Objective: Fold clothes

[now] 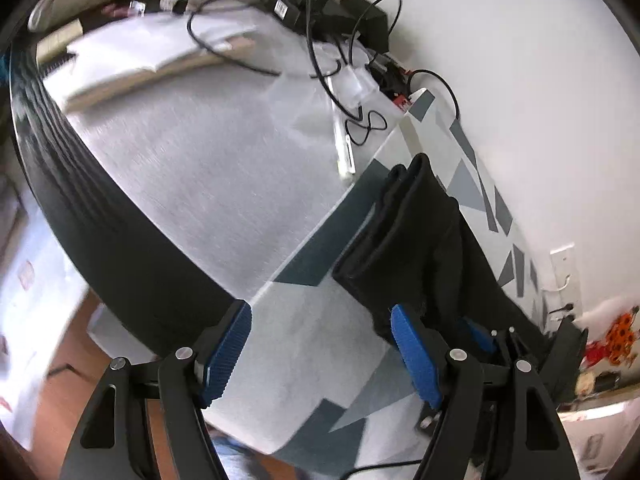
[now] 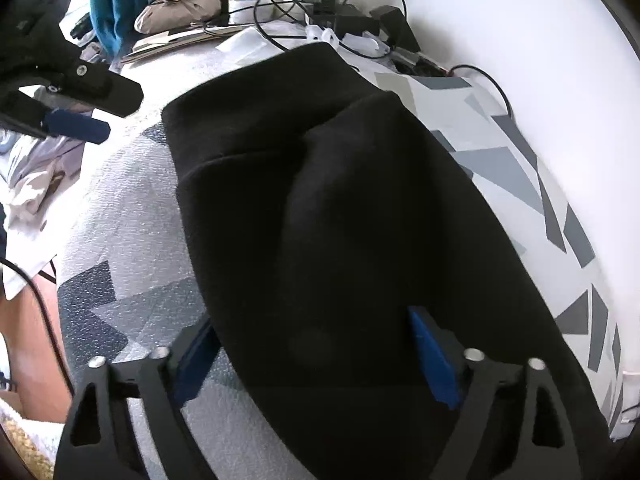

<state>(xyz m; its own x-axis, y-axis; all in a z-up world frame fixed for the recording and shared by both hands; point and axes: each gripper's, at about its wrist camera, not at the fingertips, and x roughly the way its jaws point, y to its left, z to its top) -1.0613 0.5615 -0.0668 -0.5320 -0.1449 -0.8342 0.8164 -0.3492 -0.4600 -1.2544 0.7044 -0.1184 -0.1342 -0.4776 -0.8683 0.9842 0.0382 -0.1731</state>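
A folded black garment (image 2: 340,220) lies on a table covered with a white and grey geometric cloth (image 2: 520,168). In the left wrist view the garment (image 1: 412,240) shows edge-on as a stacked fold, just right of my left gripper (image 1: 320,344), which is open and empty beside it. My right gripper (image 2: 316,344) is open with its blue pads (image 2: 432,356) on either side of the garment's near end; the cloth lies between the jaws. The left gripper also shows in the right wrist view (image 2: 76,120) at the upper left, apart from the garment.
Black cables and chargers (image 1: 320,20) lie at the table's far end by the white wall. Cardboard and papers (image 1: 140,60) sit at the far left. A heap of light clothes (image 2: 36,172) lies left of the table. Bottles and a beige pouch (image 2: 180,10) stand behind.
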